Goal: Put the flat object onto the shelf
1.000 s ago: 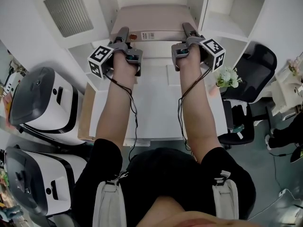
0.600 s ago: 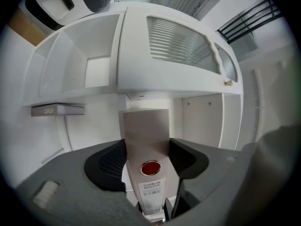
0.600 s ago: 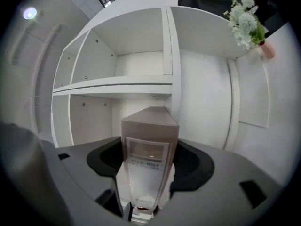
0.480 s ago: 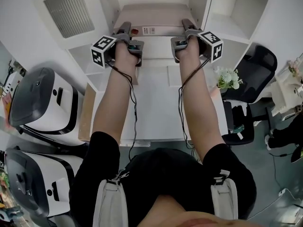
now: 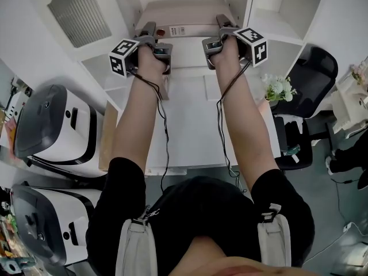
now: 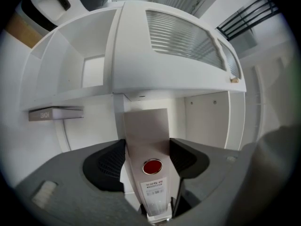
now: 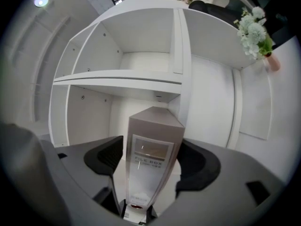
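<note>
The file box (image 5: 184, 16) lies in the middle compartment of the shelf (image 5: 270, 27), which stands at the table's (image 5: 190, 119) far edge. Flowers (image 5: 278, 88) stand at the table's right edge, with a chair (image 5: 313, 68) farther right of them.

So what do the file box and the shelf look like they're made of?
File box: probably plastic or coated board with a smooth taupe satin finish; it shows a faint sheen, crisp edges and a stuck-on label. Shelf: likely white laminated board, matte; flat panels with small peg holes.
</note>
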A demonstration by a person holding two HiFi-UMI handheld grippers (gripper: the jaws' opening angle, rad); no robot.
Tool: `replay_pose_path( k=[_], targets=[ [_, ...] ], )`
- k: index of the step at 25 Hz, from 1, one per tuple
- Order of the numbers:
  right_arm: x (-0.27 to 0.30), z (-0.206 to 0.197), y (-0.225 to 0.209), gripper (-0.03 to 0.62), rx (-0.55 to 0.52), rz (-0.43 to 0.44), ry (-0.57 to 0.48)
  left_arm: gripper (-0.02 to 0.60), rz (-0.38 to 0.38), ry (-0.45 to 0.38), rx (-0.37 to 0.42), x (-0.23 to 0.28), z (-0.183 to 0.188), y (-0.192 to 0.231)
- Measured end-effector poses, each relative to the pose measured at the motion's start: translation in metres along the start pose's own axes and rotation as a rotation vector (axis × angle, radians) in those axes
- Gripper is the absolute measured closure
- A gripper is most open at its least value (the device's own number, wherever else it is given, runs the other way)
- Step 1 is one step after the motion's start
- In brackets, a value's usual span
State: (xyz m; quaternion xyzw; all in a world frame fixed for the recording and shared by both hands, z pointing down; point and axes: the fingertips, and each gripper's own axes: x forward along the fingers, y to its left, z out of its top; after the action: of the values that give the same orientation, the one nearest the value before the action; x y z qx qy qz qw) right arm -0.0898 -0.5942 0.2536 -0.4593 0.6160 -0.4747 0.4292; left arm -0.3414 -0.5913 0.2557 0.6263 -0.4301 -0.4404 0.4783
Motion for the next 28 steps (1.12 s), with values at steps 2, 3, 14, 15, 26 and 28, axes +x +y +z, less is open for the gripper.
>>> replay_pose_path(
  k=[2,3,14,15,26,28],
  targets=[
    [-0.003,0.004,0.001,0.191,-0.021,0.03,-0.016,0.264,-0.004,0.011,0.042,-0.002,0.0,0.002],
    [-0.004,0.006,-0.001,0.179,-0.025,0.036,-0.024,0.246,-0.006,0.014,0.063,-0.004,0.001,0.004],
    [-0.057,0.017,-0.01,0.181,-0.396,0.155,-0.16,0.221,-0.131,0.026,0.46,-0.046,0.024,-0.006],
    [-0.063,0.015,-0.008,0.181,-0.511,0.146,-0.169,0.222,-0.128,0.032,0.547,-0.051,0.022,-0.007],
    [-0.109,-0.06,-0.048,0.462,-1.327,0.075,-0.138,0.538,-0.037,0.154,1.437,-0.117,-0.061,0.049],
    [-0.118,-0.068,-0.063,0.545,-1.344,0.068,-0.132,0.557,-0.029,0.167,1.441,-0.129,-0.074,0.067]
  ],
)
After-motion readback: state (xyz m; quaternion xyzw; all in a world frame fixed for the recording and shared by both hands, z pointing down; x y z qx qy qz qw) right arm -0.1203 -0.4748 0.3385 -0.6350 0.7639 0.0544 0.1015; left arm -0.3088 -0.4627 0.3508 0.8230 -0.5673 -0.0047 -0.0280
